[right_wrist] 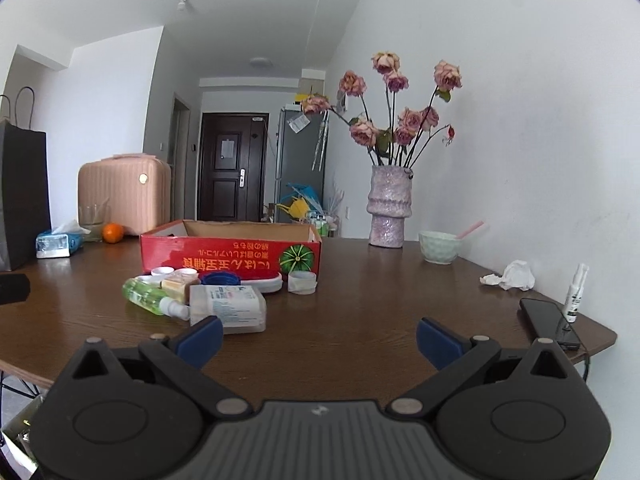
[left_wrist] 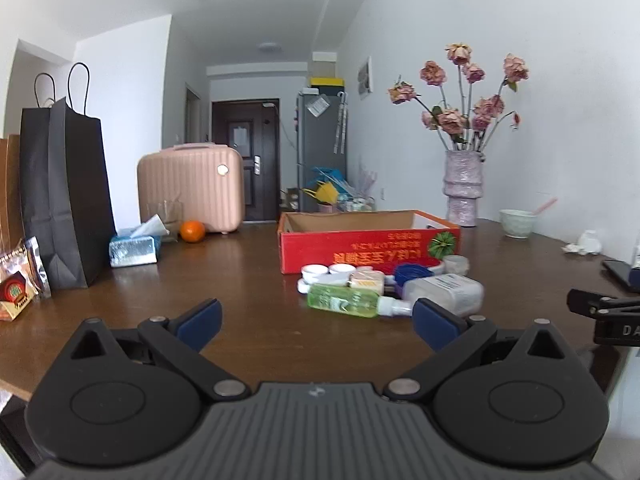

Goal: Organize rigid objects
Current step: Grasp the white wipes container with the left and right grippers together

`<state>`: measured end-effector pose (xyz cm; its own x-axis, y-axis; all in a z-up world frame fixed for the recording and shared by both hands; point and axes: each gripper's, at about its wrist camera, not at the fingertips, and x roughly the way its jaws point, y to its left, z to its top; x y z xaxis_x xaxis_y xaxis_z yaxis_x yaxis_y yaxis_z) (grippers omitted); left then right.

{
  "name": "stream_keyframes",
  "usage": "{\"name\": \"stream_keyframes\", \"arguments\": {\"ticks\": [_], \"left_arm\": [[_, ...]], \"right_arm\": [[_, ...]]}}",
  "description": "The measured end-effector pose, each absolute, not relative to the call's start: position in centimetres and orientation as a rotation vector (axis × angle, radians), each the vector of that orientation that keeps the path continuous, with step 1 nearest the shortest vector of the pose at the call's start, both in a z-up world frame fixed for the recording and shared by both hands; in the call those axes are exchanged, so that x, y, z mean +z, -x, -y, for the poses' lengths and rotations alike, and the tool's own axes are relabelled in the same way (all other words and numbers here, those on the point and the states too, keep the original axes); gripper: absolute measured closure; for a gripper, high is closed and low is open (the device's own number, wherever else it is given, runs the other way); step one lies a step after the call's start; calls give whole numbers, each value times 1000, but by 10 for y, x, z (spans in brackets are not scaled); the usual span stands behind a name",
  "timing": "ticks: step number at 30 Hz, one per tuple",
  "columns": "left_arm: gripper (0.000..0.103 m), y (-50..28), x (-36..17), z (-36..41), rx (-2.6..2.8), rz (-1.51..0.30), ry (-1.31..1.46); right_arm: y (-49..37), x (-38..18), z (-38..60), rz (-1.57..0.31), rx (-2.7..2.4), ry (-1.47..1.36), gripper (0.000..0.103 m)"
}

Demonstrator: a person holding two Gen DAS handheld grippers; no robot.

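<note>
A red cardboard box (left_wrist: 368,250) (right_wrist: 230,254) stands open on the brown table. In front of it lies a cluster of small items: a green bottle (left_wrist: 344,300) (right_wrist: 146,296) on its side, a clear rectangular bottle (left_wrist: 444,290) (right_wrist: 226,306), white jars (left_wrist: 316,272) (right_wrist: 162,271), a blue lid (left_wrist: 412,272) (right_wrist: 219,279) and a small white cup (right_wrist: 303,281). My left gripper (left_wrist: 316,322) is open and empty, just short of the cluster. My right gripper (right_wrist: 318,338) is open and empty, right of the cluster.
A vase of pink roses (right_wrist: 390,212), a green bowl (right_wrist: 439,247), crumpled tissue (right_wrist: 512,277), a phone (right_wrist: 550,322) and a small spray bottle (right_wrist: 575,294) sit at the right. A black paper bag (left_wrist: 64,196), tissue pack (left_wrist: 134,248), orange (left_wrist: 192,231) and pink suitcase (left_wrist: 191,186) are left.
</note>
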<state>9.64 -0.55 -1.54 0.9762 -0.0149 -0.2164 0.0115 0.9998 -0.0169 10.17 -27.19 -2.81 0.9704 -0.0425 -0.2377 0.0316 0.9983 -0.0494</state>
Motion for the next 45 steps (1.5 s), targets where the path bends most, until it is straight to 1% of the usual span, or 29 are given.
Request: {"name": "stream_keyframes", "arguments": {"ticks": [3, 7, 11, 12, 13, 14, 15, 16, 17, 18, 19, 22, 24, 30, 39, 41, 42, 44, 45], "left_arm": [[0, -120, -18, 7, -31, -260, 48], [0, -158, -12, 18, -117, -306, 21], [1, -193, -7, 38, -189, -358, 14], [9, -202, -7, 43, -197, -381, 35], [21, -211, -7, 47, -212, -401, 51], [27, -220, -8, 51, -231, -428, 67], [41, -231, -14, 53, -250, -487, 88], [54, -239, -18, 56, -269, -519, 105], [60, -247, -20, 58, -287, -540, 127], [68, -253, -21, 61, -303, -551, 150], [70, -259, -23, 64, -320, -563, 165], [72, -268, -30, 72, -365, -603, 178], [71, -268, -30, 79, -371, -602, 158], [72, -256, -27, 80, -403, -626, 185], [71, -200, -31, 62, -412, -640, 224], [63, -201, -32, 59, -390, -652, 254], [54, -204, -32, 57, -365, -662, 272], [52, -209, -34, 51, -339, -656, 305], [52, -212, -35, 50, -333, -654, 312]], "right_arm": [[-128, -30, 274, -254, -20, 40, 0], [-169, -32, 285, -247, 65, -30, 0], [-217, -34, 300, -375, 275, -193, 0], [-229, -34, 300, -385, 314, -212, 0], [-238, -34, 298, -390, 336, -221, 3], [-249, -34, 296, -405, 348, -228, 6], [-259, -34, 294, -424, 355, -237, 14], [-269, -35, 292, -439, 363, -245, 18], [-277, -36, 290, -447, 377, -252, 28], [-284, -37, 290, -455, 392, -257, 43], [-292, -40, 290, -473, 407, -263, 56], [-306, -46, 293, -525, 427, -292, 71], [-308, -51, 296, -541, 451, -324, 73], [-284, -54, 306, -538, 413, -362, 73], [-214, -56, 306, -542, 430, -444, 73], [-207, -58, 303, -531, 426, -448, 72], [-208, -59, 304, -536, 424, -462, 72], [-209, -60, 307, -542, 420, -492, 71], [-210, -61, 309, -543, 398, -501, 67]]}}
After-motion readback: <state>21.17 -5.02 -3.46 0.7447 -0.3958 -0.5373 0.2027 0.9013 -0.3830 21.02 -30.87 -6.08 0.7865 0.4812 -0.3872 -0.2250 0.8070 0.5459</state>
